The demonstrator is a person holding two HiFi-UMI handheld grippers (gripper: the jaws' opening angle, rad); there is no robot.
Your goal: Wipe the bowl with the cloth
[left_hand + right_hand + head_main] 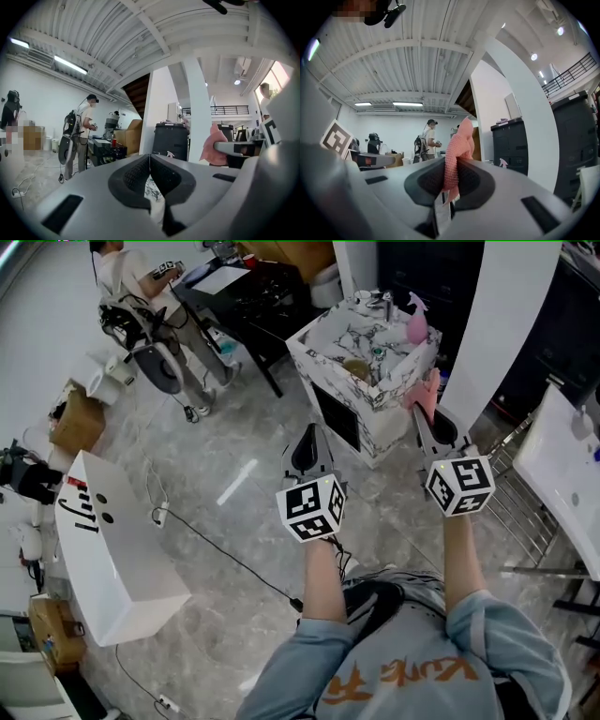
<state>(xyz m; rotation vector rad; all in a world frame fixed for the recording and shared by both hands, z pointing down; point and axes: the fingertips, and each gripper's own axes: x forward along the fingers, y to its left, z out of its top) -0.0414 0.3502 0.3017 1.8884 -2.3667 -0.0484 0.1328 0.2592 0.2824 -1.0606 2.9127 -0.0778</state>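
A small tan bowl (356, 368) sits inside the marble-patterned counter box (323, 343), ahead of both grippers. My right gripper (421, 416) is shut on a pink cloth (427, 393), which sticks up past its tips just in front of the box's near corner. In the right gripper view the cloth (458, 147) is pinched between the dark pads (426, 180). My left gripper (310, 432) is held beside it at about the same height, shut with nothing in it. Its pads (136, 176) meet in the left gripper view, where the cloth (213, 145) shows to the right.
A pink bottle (415, 326) stands on the marble box. A person with a backpack (141, 287) stands by a black table (248, 287) at the far left. A white bench (112, 540), a cardboard box (75, 423) and floor cables (225, 554) lie left. A white sink (562, 474) and a white pillar (497, 324) are right.
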